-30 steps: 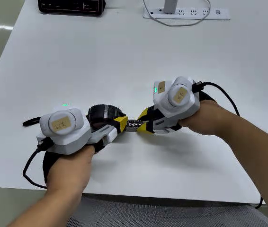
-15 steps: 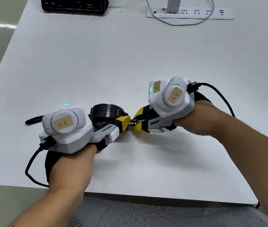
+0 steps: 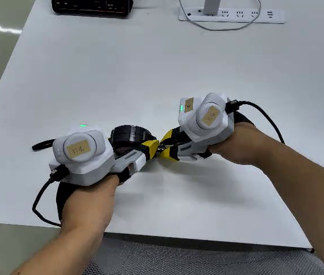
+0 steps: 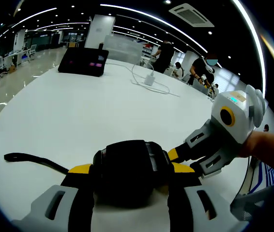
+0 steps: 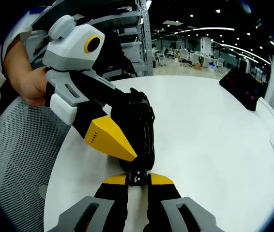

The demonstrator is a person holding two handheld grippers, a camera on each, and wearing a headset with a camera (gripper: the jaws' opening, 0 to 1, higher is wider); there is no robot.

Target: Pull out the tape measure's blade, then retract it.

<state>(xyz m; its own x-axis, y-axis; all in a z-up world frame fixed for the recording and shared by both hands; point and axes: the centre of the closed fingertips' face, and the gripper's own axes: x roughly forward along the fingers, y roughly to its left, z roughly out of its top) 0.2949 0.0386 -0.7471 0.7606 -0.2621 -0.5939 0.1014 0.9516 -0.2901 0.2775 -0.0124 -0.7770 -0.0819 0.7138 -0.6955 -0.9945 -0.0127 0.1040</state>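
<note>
Right gripper view showed the right hand-held gripper [image 5: 138, 181] pinching the blade hook [image 5: 138, 176] just beside the tape measure [image 5: 139, 121], whose case the left hand-held gripper [image 4: 132, 169] clamped on the surface [image 5: 205, 135], blade axis between them.

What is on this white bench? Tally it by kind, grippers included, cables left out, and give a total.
tape measure: 1
grippers: 2, the left gripper and the right gripper
power strip: 1
black device: 1
Total: 5
</note>
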